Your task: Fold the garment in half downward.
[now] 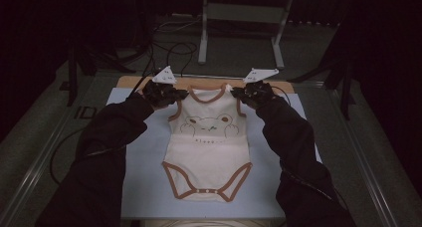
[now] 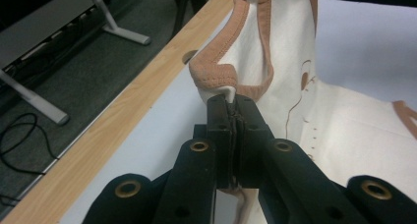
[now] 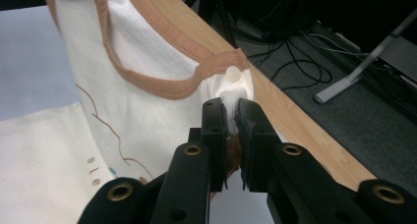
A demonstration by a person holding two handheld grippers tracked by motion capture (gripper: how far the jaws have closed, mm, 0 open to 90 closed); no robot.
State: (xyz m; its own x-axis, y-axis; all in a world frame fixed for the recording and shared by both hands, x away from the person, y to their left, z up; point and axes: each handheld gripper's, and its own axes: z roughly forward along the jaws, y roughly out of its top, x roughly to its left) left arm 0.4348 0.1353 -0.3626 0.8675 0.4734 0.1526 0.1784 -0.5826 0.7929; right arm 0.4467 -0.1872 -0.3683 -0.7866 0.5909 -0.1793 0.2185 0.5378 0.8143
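I've got the left claw [image 2: 232, 102] and right claw [image 3: 230, 106] each clamped on a shoulder strap of the bodysuit [image 1: 209, 147], flat mid-worktop [image 1: 149, 187], so next I'd judge it's folding the far end toward me.

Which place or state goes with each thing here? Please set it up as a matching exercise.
Things:
1. left tongs
2. right tongs
3. bodysuit
4. snap buttons

Places or states:
A. along the crotch edge nearest the person
B. shut on the shoulder strap at the high view's left
C. cream with brown trim and a bear drawing, lower part lying on the table
D. shut on the shoulder strap at the high view's right

Pairs: 1-B, 2-D, 3-C, 4-A
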